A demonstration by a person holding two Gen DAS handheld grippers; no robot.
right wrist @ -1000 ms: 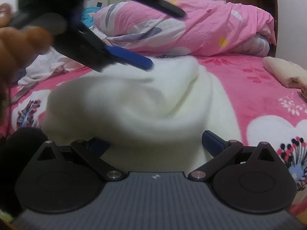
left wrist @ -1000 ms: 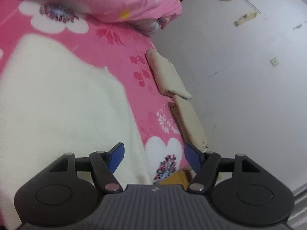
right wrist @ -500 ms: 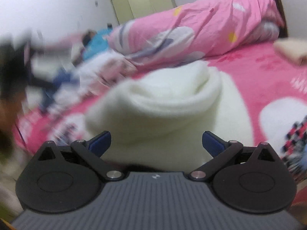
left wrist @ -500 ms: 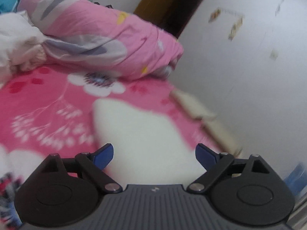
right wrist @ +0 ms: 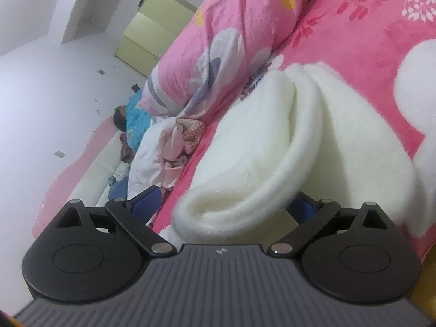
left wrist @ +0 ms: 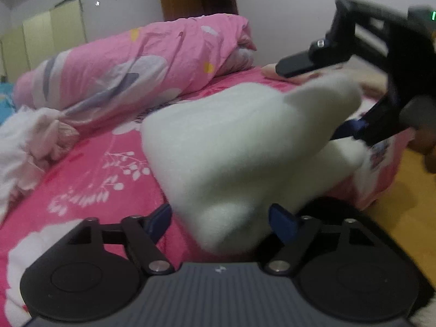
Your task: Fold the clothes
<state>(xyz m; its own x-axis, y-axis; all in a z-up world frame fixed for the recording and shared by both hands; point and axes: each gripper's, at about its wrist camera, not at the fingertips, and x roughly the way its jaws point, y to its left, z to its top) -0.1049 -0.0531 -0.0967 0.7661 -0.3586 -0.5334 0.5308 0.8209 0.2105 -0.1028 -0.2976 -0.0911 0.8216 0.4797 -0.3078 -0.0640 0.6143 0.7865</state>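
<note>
- Left wrist view: my left gripper [left wrist: 219,222] stands spread at the near edge of the pink floral bed [left wrist: 90,179]. Its jaws have just been closing, with a corner of the cream-white fleecy garment [left wrist: 231,147] between them; I cannot see the pads pressing yet. I judge I'm straddling that corner to pinch it. My right gripper [left wrist: 329,103] brackets the garment's far corner, spread wide.
- Right wrist view: the right gripper [right wrist: 229,204] is spread wide, jaws just easing inward. The garment's doubled, rolled edge [right wrist: 259,169] sits between them, unpinched, at the bed's [right wrist: 354,46] near edge.
</note>
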